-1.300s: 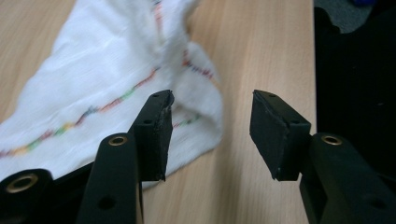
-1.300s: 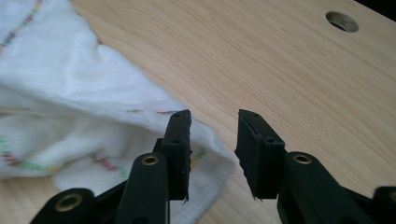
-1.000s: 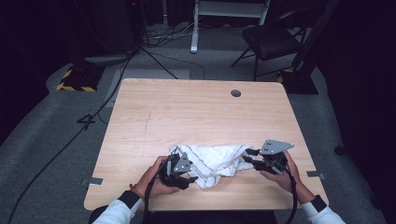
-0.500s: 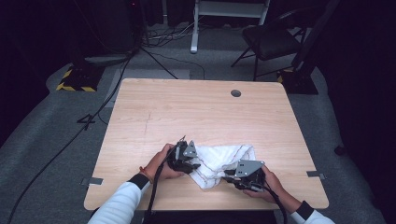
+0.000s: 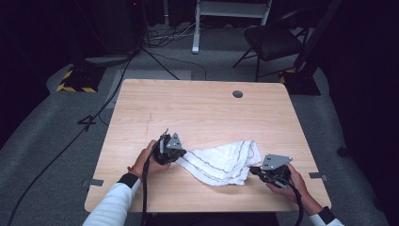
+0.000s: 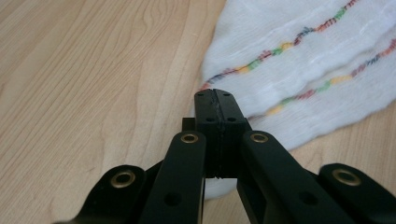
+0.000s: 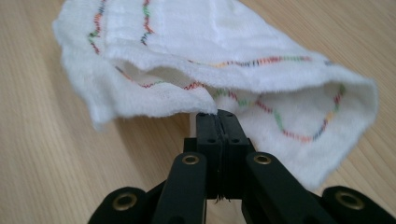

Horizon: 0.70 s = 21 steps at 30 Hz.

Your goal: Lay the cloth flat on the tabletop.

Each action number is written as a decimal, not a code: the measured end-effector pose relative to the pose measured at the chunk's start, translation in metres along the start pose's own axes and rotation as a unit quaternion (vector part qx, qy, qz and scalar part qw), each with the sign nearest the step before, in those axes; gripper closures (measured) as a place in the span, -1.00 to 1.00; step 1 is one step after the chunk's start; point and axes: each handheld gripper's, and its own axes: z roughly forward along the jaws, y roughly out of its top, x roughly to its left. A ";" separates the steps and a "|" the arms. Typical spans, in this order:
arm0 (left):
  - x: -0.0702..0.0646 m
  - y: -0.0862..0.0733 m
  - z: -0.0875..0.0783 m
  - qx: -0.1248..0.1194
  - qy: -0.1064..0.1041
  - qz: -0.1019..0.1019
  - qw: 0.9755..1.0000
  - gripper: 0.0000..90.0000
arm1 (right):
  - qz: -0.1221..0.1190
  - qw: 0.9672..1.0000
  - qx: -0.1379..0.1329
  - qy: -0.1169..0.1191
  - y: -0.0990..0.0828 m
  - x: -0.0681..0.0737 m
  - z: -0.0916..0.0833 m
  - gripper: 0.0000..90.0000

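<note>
The left tongs (image 5: pixel 181 155) were clamped tight on one end of a white towel with multicoloured stitched stripes (image 5: pixel 221 162); the right tongs (image 5: pixel 253 170) pinched its opposite edge. The towel lay folded between them on the near part of the light wooden table (image 5: pixel 197 108).

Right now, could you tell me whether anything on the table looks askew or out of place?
Only the white towel: it lies rumpled and slanted near the table's front edge, its layers gaping open in the right gripper view. The left gripper and right gripper each pinch an edge. Nothing looks spilled or damaged.
</note>
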 end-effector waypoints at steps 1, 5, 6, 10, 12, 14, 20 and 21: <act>0.000 0.000 0.000 0.000 0.000 0.000 1.000 0.92 | 0.010 1.000 0.003 -0.006 -0.004 -0.003 -0.001 0.95; -0.019 0.014 0.004 -0.018 -0.025 0.012 0.999 0.67 | 0.050 0.998 0.008 -0.037 -0.017 -0.018 -0.010 0.79; -0.025 0.019 0.006 -0.021 -0.026 0.015 0.999 0.57 | 0.060 0.997 0.004 -0.042 -0.020 -0.021 -0.013 0.77; -0.052 0.042 0.018 -0.025 -0.044 0.052 0.997 0.36 | 0.095 0.994 -0.024 -0.055 -0.022 -0.029 -0.023 0.60; -0.067 0.054 0.029 -0.020 -0.061 0.074 0.995 0.29 | 0.092 0.994 -0.030 -0.052 -0.019 -0.026 -0.022 0.49; -0.080 0.065 0.041 -0.014 -0.070 0.087 0.994 0.15 | 0.078 0.996 -0.032 -0.034 -0.015 -0.019 -0.018 0.40; -0.106 0.091 0.074 -0.010 -0.115 0.104 0.988 -0.04 | 0.054 0.998 -0.029 0.009 -0.004 0.001 -0.005 0.24; -0.108 0.093 0.078 -0.010 -0.119 0.105 0.987 -0.08 | 0.050 0.998 -0.024 0.013 -0.003 0.004 -0.003 0.23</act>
